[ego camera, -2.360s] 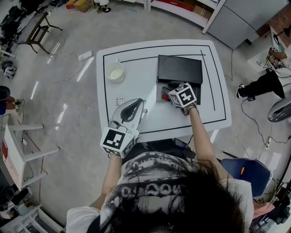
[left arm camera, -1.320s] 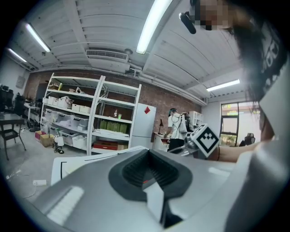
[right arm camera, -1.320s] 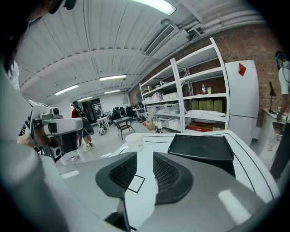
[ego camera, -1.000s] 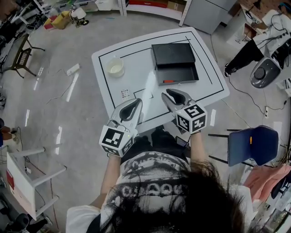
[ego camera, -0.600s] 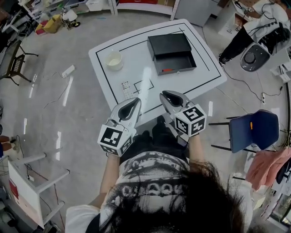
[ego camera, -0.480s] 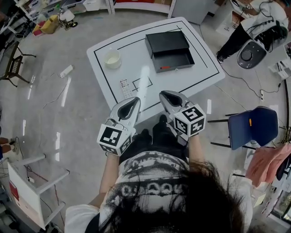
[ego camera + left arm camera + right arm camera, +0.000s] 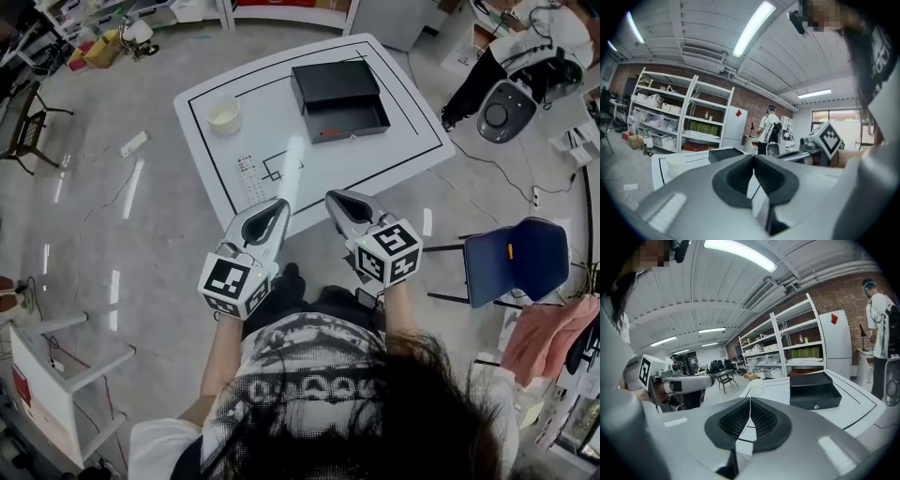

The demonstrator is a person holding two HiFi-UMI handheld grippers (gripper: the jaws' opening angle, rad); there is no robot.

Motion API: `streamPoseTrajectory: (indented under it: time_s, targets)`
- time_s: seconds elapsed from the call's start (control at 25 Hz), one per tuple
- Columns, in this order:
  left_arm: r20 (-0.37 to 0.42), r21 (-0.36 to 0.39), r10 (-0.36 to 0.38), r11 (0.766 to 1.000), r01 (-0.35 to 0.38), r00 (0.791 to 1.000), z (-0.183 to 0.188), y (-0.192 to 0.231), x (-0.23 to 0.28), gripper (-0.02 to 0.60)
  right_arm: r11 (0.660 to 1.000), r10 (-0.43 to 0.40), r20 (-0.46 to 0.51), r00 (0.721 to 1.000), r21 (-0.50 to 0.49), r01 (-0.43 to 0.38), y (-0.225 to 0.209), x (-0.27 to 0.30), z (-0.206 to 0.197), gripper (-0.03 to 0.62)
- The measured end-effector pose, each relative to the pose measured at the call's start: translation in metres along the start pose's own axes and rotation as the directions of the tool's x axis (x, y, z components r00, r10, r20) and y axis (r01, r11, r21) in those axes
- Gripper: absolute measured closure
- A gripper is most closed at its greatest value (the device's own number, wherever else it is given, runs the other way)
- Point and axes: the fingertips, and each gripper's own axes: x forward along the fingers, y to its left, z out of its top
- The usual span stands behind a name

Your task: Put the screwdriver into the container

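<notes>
A black-lined white table (image 7: 253, 122) stands on a glossy workshop floor ahead of my claws, the red-handled screwdriver (image 7: 330, 132) lying in the open black container (image 7: 339, 98) well beyond them, while my left gripper (image 7: 278, 203) and right gripper (image 7: 334, 196) hang side by side, both clenched empty, the right's jaws just closed.

Left tool (image 7: 274, 210) closed; right tool (image 7: 340, 201) just closed, empty.

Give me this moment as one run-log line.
screwdriver: inside container | left tongs: shut, empty | right tongs: just closed, empty | both: at table near edge | task: looks done
</notes>
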Motion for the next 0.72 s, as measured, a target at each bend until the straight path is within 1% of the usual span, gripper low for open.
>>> streamPoseTrajectory:
  time_s: [0.12, 0.4, 0.56, 0.72]
  targets:
    - [0.000, -0.006, 0.022, 1.000, -0.022, 1.000, -0.001, -0.019, 0.003, 0.581, 1.000, 0.020, -0.002, 1.000, 0.010, -0.020, -0.002, -0.020, -0.009, 0.594]
    - [-0.016, -0.023, 0.062, 0.998, -0.062, 0.998, -0.015, -0.079, 0.009, 0.581, 0.999, 0.046, -0.004, 0.999, 0.011, -0.046, -0.016, -0.080, -0.030, 0.594]
    - [-0.021, -0.017, 0.095, 0.995, -0.095, 0.995, -0.020, -0.109, 0.007, 0.581, 0.997, 0.073, 0.001, 0.997, -0.005, -0.073, -0.019, -0.107, -0.039, 0.597]
    - [-0.025, -0.011, 0.134, 0.991, -0.134, 0.991, -0.025, -0.135, -0.002, 0.581, 0.992, 0.117, 0.001, 0.993, -0.035, -0.117, -0.012, -0.129, -0.049, 0.597]
